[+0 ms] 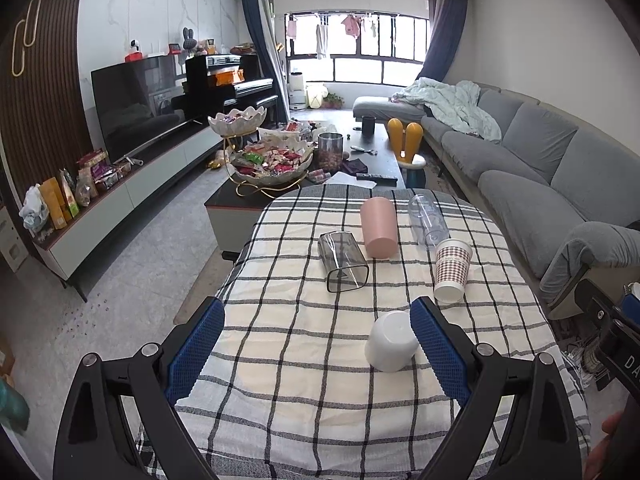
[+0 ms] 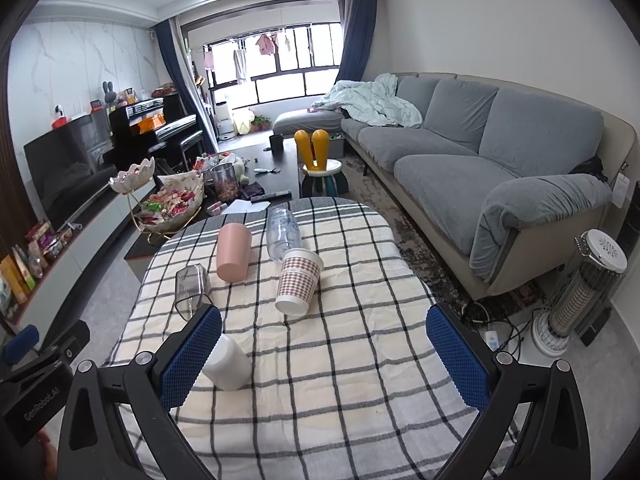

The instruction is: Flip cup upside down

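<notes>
Several cups lie on their sides on the checked tablecloth [image 1: 304,360]: a white cup [image 1: 393,342], a checked paper cup [image 1: 451,270], a pink cup [image 1: 378,227], a dark clear square cup [image 1: 342,261] and a clear plastic cup [image 1: 427,220]. My left gripper [image 1: 318,350] is open, and the white cup lies just inside its right finger [image 1: 438,352]. My right gripper [image 2: 324,360] is open and empty above the cloth. In the right wrist view the white cup [image 2: 229,363] lies beside the left finger [image 2: 191,354], with the paper cup [image 2: 298,282], pink cup [image 2: 233,252] and square cup [image 2: 192,292] beyond.
A dark coffee table [image 1: 384,162] with snack bowls [image 1: 272,160] stands behind the table. A grey sofa [image 2: 500,160] runs along the right, a TV unit [image 1: 132,184] along the left. A heater [image 2: 580,292] stands on the floor at right.
</notes>
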Action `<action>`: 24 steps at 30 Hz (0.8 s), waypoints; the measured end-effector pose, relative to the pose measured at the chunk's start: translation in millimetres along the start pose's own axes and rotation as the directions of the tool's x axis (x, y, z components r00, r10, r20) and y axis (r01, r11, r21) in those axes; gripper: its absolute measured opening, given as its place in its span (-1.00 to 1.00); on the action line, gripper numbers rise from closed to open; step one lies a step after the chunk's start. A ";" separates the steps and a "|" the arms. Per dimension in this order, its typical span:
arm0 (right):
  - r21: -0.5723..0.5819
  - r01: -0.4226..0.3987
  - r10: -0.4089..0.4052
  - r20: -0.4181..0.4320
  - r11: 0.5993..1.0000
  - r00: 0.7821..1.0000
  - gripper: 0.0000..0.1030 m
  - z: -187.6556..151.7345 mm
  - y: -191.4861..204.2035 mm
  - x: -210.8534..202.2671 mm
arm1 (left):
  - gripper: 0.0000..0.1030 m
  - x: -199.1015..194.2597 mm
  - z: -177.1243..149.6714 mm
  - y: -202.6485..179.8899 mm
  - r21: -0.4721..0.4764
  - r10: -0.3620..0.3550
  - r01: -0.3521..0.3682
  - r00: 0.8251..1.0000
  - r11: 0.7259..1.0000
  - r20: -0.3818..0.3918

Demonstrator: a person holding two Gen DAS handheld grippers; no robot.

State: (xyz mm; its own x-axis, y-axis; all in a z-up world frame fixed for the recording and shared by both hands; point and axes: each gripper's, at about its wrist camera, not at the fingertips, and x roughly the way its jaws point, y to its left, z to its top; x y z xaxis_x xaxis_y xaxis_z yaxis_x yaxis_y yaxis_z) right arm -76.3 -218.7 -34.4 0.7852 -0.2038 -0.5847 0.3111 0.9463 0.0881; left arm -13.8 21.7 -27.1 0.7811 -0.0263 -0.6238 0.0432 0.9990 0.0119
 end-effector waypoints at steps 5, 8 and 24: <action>-0.001 0.000 0.000 0.001 1.000 1.000 0.99 -0.2 0.0 0.2 | 0.85 0.1 0.1 0.0 0.000 0.000 0.000 1.000 1.000 0.001; 0.000 0.000 0.000 0.000 1.000 1.000 0.99 -0.3 0.2 0.1 | 0.85 0.2 0.0 -0.3 -0.001 -0.001 0.001 1.000 1.000 -0.003; -0.008 0.006 -0.006 0.012 1.000 1.000 0.99 2.6 -1.8 -4.1 | 0.85 -2.6 2.0 -2.6 0.012 0.000 0.000 1.000 1.000 0.010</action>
State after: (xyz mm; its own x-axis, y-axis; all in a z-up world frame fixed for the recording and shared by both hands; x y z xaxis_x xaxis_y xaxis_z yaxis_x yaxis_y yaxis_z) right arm -78.7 -220.3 -30.0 0.7900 -0.2122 -0.5752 0.3112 0.9472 0.0779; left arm -14.7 19.2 -23.9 0.7871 -0.0268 -0.6163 0.0506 0.9985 0.0212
